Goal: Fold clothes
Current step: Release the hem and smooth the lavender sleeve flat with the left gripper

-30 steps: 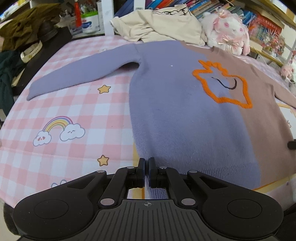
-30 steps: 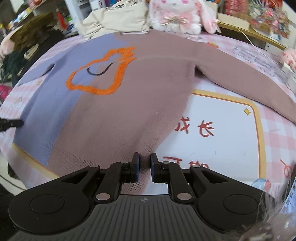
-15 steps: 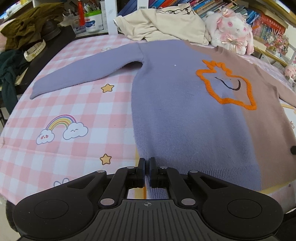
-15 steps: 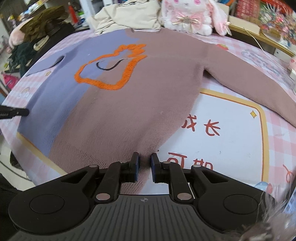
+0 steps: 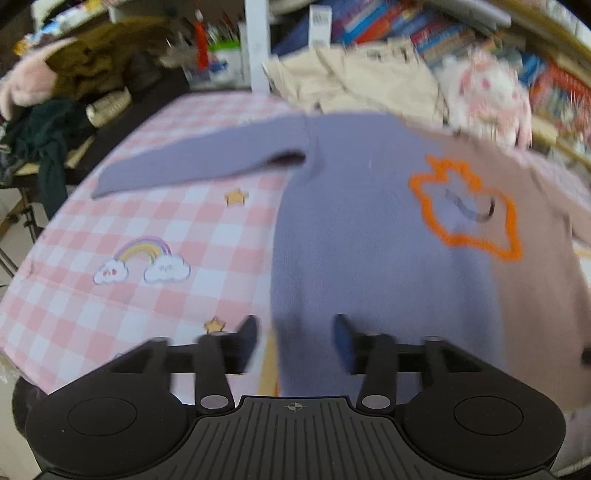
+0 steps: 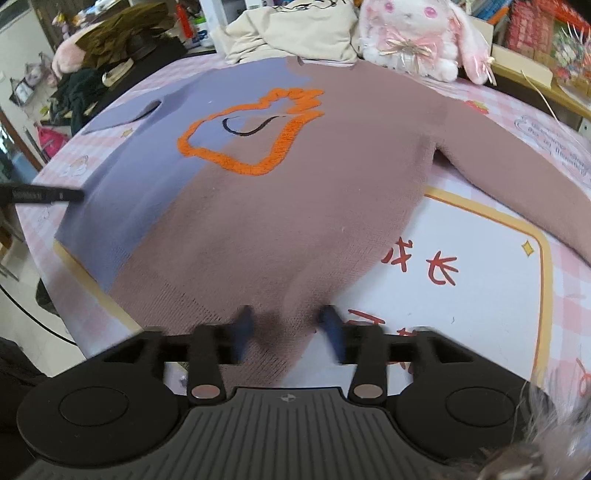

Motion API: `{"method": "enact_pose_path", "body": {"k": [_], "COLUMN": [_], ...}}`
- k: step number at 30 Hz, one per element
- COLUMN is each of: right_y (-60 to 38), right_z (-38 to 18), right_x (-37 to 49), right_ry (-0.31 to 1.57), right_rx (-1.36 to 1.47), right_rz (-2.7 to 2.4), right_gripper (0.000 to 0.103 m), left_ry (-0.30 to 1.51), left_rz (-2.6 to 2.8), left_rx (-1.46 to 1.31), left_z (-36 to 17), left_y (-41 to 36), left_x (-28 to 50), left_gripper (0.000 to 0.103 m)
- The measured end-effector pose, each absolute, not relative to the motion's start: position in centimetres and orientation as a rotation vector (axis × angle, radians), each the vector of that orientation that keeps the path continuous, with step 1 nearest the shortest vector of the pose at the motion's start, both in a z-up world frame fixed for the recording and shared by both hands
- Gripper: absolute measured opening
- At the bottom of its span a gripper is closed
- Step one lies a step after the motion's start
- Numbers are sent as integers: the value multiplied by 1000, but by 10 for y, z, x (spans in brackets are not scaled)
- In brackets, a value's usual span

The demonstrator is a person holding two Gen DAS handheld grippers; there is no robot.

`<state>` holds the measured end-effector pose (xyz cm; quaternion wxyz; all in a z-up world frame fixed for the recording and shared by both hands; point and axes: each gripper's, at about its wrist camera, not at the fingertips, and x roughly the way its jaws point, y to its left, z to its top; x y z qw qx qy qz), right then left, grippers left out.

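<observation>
A sweater (image 5: 362, 236) lies flat on the table, half lilac and half brown, with an orange outlined shape on the chest. Its lilac sleeve (image 5: 199, 162) stretches to the left; its brown sleeve (image 6: 517, 181) stretches to the right. My left gripper (image 5: 294, 338) is open at the hem's lilac corner, jaws wide apart over the fabric edge. At the brown side of the hem (image 6: 236, 332), my right gripper (image 6: 287, 328) is open too, its fingers on either side of the knit. The left gripper's tip (image 6: 40, 194) shows at the left edge of the right wrist view.
A pink checked cloth (image 5: 140, 266) with rainbow and stars covers the table. A cream garment (image 6: 291, 29) and a white plush rabbit (image 6: 410, 40) lie at the far edge. Dark clothes (image 5: 44, 140) pile up at the left. Bookshelves stand behind.
Both grippers were shut and now stand open. Both have moved forward a little along the sweater's hem; the left view is blurred by motion.
</observation>
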<state>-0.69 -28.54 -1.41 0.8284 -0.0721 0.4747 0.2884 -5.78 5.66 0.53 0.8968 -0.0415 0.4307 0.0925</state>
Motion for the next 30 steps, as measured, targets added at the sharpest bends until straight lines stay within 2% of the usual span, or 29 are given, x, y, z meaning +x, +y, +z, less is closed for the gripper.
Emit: {"method": "enact_pose_path", "body": {"k": [6,7,10,15,25,30], "right_y": [-285,-284,-281,-270,-208,-178], "right_z": [-9,-8,-6,-3,2,2], "right_x": [-8,-8,-9,-14,-37,-49], "right_ry": [968,956,930,915,890,880], "right_rx": [-177,-183,-213,-223,-249,-248], "right_rz": [581,566,506,408,295,251], "right_gripper": [71,78,88,93,96,97], "left_ry": [814,814,819,839,883,859], "left_rz": [168,157,129,67,-79,-164], "left_rx": [-40,-18,39,68,41,151], "left_z": [19,19,16,8,-3,-3], "left_y": [35,31,23,21,50,57], "left_x": [-55,-53,-49,-44,-43,-45], "left_gripper": [82,85,86,87,87,87]}}
